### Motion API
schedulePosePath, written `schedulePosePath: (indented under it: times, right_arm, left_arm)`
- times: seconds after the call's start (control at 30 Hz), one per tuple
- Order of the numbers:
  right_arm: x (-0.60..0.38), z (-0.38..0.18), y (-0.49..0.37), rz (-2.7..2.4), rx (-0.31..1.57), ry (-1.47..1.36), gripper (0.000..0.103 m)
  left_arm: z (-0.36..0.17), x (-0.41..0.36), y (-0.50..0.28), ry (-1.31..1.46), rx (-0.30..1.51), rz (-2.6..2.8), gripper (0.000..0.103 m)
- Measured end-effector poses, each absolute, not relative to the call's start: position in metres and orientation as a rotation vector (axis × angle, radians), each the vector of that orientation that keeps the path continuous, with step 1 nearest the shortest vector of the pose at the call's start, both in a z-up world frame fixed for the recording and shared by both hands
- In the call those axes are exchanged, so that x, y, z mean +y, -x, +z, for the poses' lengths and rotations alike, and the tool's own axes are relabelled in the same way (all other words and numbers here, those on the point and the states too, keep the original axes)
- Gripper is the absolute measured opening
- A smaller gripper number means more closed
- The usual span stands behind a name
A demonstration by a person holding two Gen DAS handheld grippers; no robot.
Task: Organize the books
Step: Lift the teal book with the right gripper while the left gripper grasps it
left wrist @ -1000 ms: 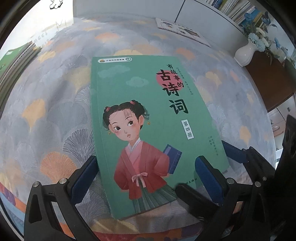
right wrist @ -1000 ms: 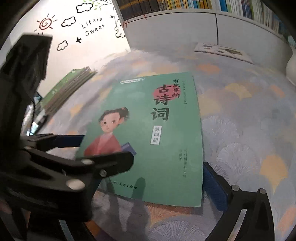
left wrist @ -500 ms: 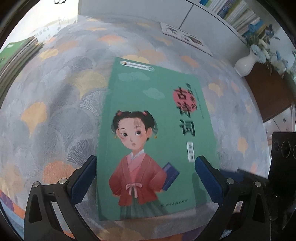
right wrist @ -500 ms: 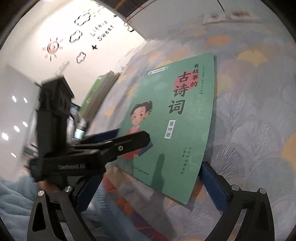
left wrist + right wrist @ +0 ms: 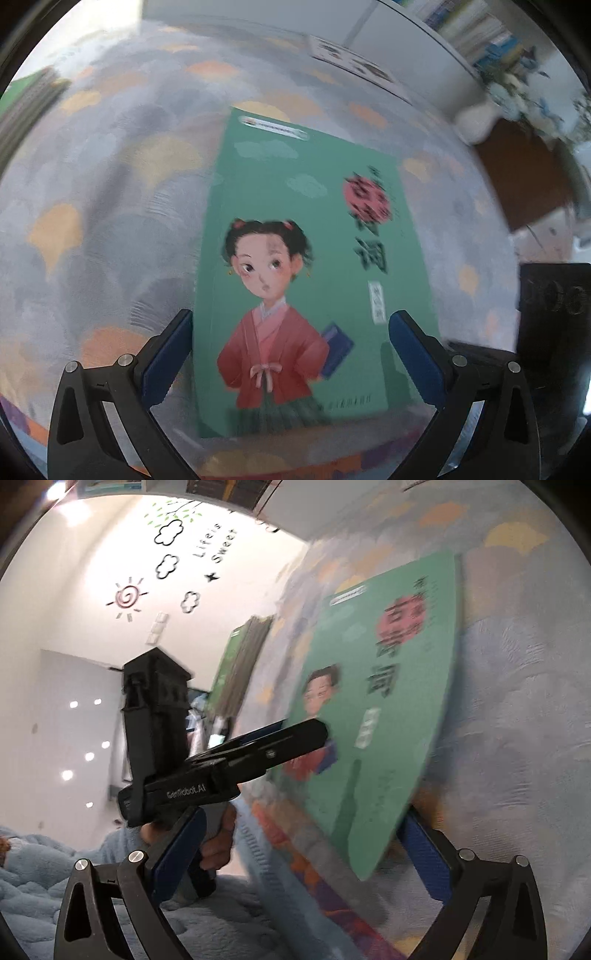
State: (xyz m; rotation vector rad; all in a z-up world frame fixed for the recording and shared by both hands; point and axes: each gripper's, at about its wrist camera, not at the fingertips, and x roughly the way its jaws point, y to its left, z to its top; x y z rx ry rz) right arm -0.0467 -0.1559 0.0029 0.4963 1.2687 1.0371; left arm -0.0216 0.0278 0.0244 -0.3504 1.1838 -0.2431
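A green book with a girl in a red robe on its cover lies flat on the patterned tablecloth. My left gripper is open, its blue pads straddling the book's near end just above it. The book also shows in the right wrist view, steeply tilted. My right gripper is open at the book's near right corner, rolled far over. The left gripper's black body shows in the right wrist view over the book's lower left part.
A stack of green books lies at the table's far left edge, also in the right wrist view. A thin white booklet lies at the far side. A white vase of flowers stands on a brown cabinet at right.
My right gripper has rolled strongly, so its view now tilts toward the wall. My left gripper has shifted left and slightly back, so the book's near edge now shows. Both views are blurred by motion.
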Motion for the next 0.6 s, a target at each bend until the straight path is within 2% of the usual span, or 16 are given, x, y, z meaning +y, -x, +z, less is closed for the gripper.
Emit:
schedulePosePath:
  times: [0.1, 0.13, 0.2, 0.23, 0.27, 0.3, 0.33, 0.37, 0.43, 0.6]
  right_arm:
    - [-0.114, 0.017, 0.065, 0.907, 1.118, -0.193, 0.099]
    - [-0.101, 0.018, 0.072, 0.883, 1.083, -0.081, 0.090]
    - [-0.086, 0.018, 0.085, 0.816, 1.038, 0.086, 0.086]
    - [-0.089, 0.018, 0.086, 0.800, 1.031, 0.099, 0.075]
    - [-0.096, 0.018, 0.084, 0.769, 1.022, 0.098, 0.055]
    - [-0.108, 0.016, 0.079, 0.747, 1.034, 0.042, 0.047]
    - [-0.119, 0.014, 0.073, 0.733, 1.052, -0.031, 0.033]
    - [-0.131, 0.010, 0.066, 0.724, 1.084, -0.117, 0.028]
    - [-0.136, 0.009, 0.066, 0.712, 1.070, -0.138, 0.023]
    - [-0.128, 0.024, 0.084, 0.700, 0.965, -0.040, 0.020]
  left_arm:
    - [0.024, 0.003, 0.027, 0.211, 1.195, -0.256, 0.102]
    - [0.025, -0.001, 0.029, 0.187, 1.175, -0.244, 0.101]
    - [0.025, 0.006, 0.029, 0.237, 1.175, -0.251, 0.101]
    - [0.026, 0.011, 0.028, 0.267, 1.173, -0.259, 0.101]
    - [0.026, 0.013, 0.028, 0.281, 1.171, -0.261, 0.101]
    - [0.027, 0.013, 0.027, 0.284, 1.169, -0.260, 0.101]
    - [0.028, 0.013, 0.027, 0.284, 1.162, -0.256, 0.101]
    - [0.029, 0.012, 0.028, 0.297, 1.161, -0.259, 0.101]
    - [0.030, 0.010, 0.028, 0.291, 1.164, -0.254, 0.100]
    - [0.037, 0.017, 0.034, 0.343, 1.132, -0.281, 0.093]
